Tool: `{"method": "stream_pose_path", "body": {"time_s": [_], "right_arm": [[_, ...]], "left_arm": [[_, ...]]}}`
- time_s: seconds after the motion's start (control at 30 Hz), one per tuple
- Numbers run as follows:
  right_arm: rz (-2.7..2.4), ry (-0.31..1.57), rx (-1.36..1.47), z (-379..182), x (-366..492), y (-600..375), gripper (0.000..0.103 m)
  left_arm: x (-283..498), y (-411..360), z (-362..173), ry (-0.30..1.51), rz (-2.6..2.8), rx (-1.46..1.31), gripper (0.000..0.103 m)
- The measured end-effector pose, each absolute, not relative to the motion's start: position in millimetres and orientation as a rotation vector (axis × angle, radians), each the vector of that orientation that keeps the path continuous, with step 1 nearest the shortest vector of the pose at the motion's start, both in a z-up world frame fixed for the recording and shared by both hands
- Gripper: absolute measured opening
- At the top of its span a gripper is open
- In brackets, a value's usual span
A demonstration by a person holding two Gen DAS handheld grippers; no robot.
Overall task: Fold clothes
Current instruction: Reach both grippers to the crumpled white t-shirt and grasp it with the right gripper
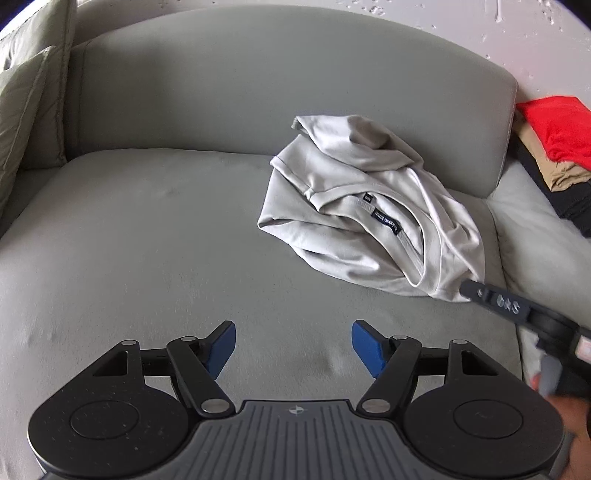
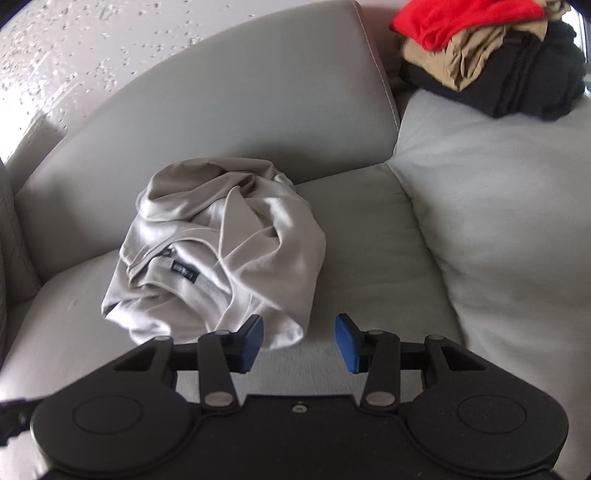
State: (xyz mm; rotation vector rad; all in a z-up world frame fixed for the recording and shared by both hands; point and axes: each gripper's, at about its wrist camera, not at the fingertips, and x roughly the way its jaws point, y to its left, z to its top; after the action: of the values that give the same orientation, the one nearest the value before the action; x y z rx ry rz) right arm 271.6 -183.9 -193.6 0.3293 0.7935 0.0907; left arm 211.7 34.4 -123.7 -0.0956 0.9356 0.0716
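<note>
Beside crumpled shirt (image 2: pixel 221 251), right hand-held gripper (image 2: pixel 299 341) tilted down.

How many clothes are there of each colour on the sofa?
Light grey: 1, the crumpled shirt
Red: 1, the red garment on top of the pile
Tan: 1, the tan garment under it
Black: 1 at least, the black clothing at the bottom
Total: 4

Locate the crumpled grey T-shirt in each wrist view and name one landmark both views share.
Left wrist view: grey T-shirt right of centre on the sofa seat.
Right wrist view: T-shirt left of centre, just beyond the right tongs.
Shared landmark: the red garment topping the clothes pile, upper right.
</note>
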Motion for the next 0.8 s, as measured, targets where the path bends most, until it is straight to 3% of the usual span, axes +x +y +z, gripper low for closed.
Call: {"method": "stream_pose_path", "body": {"time_s": [0.07,0.13,0.57,0.8], "right_arm": [[0.061,0.808,0.372,-201,278,-188,0.035],[0.057,0.812,0.445,-201,280,-195,0.003],[0.229,0.714,0.656,-68,172,-242,0.002],[0.096,0.759,0.692,-49,93,-318,0.002]], "left_arm": [[211,34,-124,0.937,0.066,-0.078,0.070],[206,34,-121,0.927,0.049,-0.081,0.070],[124,32,-68,0.851,-0.053,-0.075,0.069],[78,25,-53,0.847,-0.140,-0.053,0.069]]}}
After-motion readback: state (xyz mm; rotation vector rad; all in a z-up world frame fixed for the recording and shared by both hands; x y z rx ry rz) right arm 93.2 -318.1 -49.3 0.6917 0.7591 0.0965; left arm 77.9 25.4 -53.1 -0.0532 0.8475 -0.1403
